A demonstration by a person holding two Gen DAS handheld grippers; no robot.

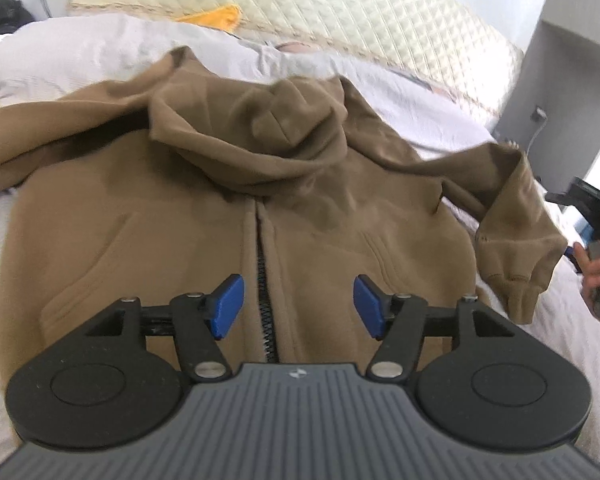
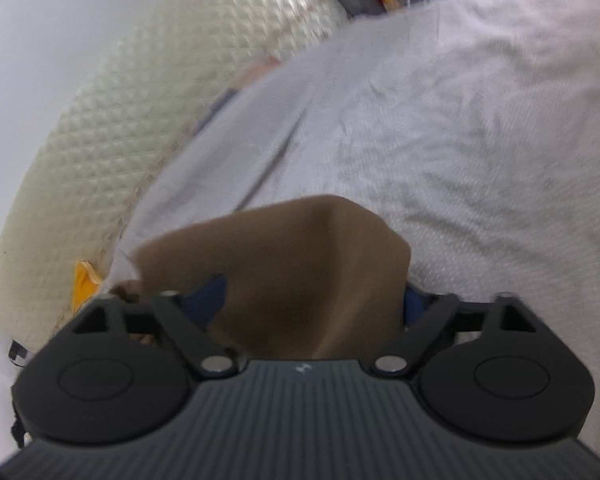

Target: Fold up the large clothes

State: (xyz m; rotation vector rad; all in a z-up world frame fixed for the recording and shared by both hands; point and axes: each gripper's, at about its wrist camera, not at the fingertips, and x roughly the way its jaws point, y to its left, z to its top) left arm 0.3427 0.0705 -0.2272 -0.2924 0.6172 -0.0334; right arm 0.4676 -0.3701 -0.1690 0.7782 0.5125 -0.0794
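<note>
Two grippers are at work on one brown hoodie [image 1: 228, 184], which lies front-up on the bed [image 1: 420, 92], zipper [image 1: 266, 280] closed, hood [image 1: 252, 120] bunched at the top. Our left gripper [image 1: 299, 306] hovers over the hem, fingers spread, holding nothing. Our right gripper [image 2: 312, 300] has its fingers pinching the sleeve [image 1: 512, 236], lifted off the bed. We judge the fleece thick, soft and floppy, with some weight; it will sag, so we should take hold at the firm ribbed cuff and hem.
</note>
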